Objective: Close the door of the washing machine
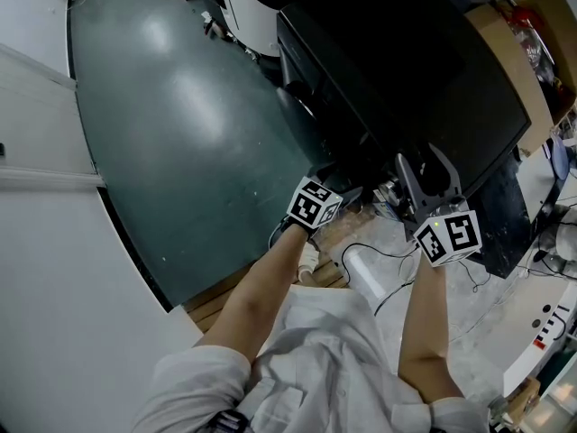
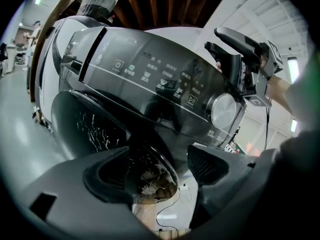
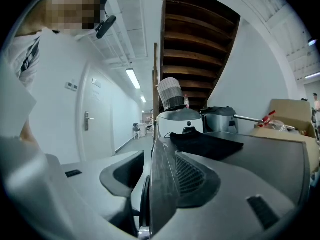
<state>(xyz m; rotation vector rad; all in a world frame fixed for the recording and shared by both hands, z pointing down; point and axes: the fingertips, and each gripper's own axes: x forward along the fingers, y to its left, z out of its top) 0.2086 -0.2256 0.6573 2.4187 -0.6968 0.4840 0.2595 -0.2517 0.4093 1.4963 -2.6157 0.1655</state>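
Observation:
The black washing machine (image 1: 406, 70) fills the upper right of the head view. In the left gripper view its glossy control panel (image 2: 165, 84) slants above the round dark glass door (image 2: 95, 129). My left gripper (image 2: 160, 169) is low at the machine's front (image 1: 347, 192), jaws wide, with the door's curved edge (image 2: 150, 176) lying between them; its right pad (image 2: 212, 164) stands apart from the glass. My right gripper (image 1: 424, 165) straddles the panel's top edge (image 3: 159, 169). A gap shows beside its left jaw in the right gripper view, and it also appears in the left gripper view (image 2: 227, 49).
A black cloth (image 3: 207, 144) lies on the machine's top. Behind stand a white appliance (image 3: 180, 121), a metal pot (image 3: 222, 119) and a cardboard box (image 1: 514, 52). Cables (image 1: 388, 251) trail over the floor by my feet. Green floor (image 1: 180, 133) spreads to the left.

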